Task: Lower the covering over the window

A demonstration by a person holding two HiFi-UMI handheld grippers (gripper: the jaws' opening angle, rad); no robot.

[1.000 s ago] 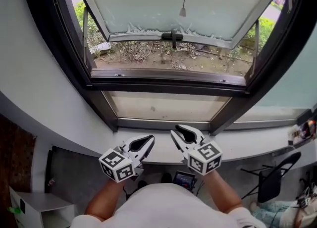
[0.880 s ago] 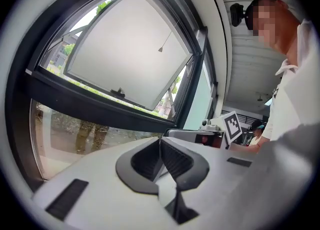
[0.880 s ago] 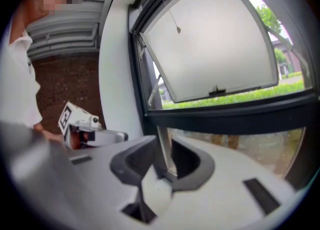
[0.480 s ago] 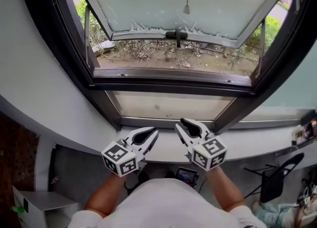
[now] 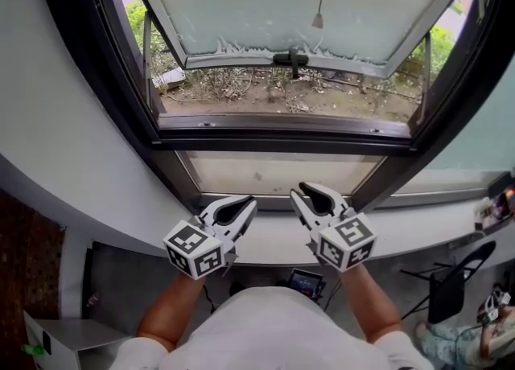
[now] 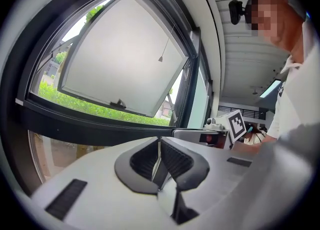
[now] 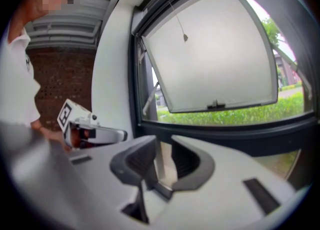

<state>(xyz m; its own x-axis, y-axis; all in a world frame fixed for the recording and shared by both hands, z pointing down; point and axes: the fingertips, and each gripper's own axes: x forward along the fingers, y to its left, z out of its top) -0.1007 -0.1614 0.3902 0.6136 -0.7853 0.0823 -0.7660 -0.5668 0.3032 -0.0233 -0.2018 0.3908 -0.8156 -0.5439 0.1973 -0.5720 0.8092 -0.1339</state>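
fingers of the left gripper (image 5: 248, 203) are pressed together on nothing. those of the right gripper (image 5: 299, 194) stand apart, empty, both at lower centre. the covering itself is out of view. its pull cord (image 5: 319, 19) hangs at upper centre, probably light, limp and prone to swing, so best pinched just above its bell-shaped end. the tilted-out sash (image 5: 241, 6) and window handle (image 5: 291, 59) lie behind it, and nothing blocks the reach.

We log the left hand-held gripper (image 5: 248, 203) and the right hand-held gripper (image 5: 299, 193) as pale grey moulded shells. Each has black ribbed pads (image 6: 175, 159) set in a dark surround and black slot-shaped insets (image 6: 67, 199) on the flanks. Each carries a white cube (image 5: 193, 249) printed with black square markers. The wearer has a white short-sleeved top (image 5: 265, 332), with the sleeves (image 5: 133, 356) ending above the elbow and the forearms bare.
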